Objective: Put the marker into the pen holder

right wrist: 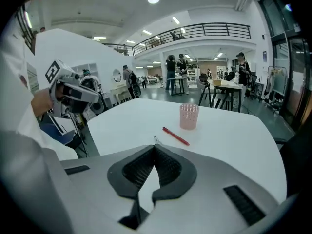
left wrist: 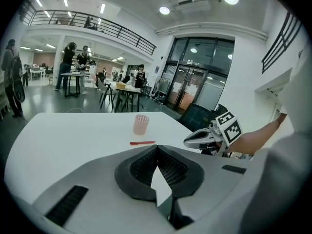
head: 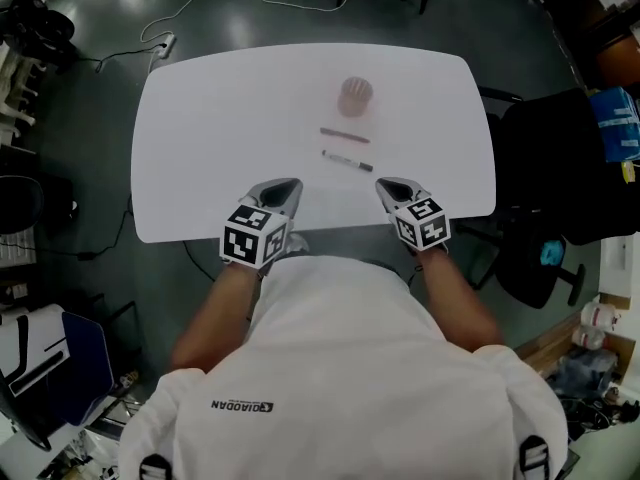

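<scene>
Both tools sit low at the near edge of the white table (head: 200, 148), side by side and apart. The left gripper (head: 290, 184) is clenched, its ribbed pads meeting at the tips with nothing pinched between them. The right gripper (head: 386, 185) is the same: tips pressed together, empty.

The marker (head: 347, 160), dark-bodied with a pale end, lies flat on the table just ahead of the two tools, in the gap between them. It is forward and to the right of the left gripper's tips, forward and to the left of the right gripper's tips, and nearer the right one. Neither tool touches it. In the right gripper view only its pale end peeks over the closed jaws; the left gripper view does not show it.

Just beyond the marker, roughly parallel to it, lies a red pen (head: 345, 134). Farther ahead again stands the pink mesh pen holder (head: 355, 96), upright, well beyond both tools.
</scene>
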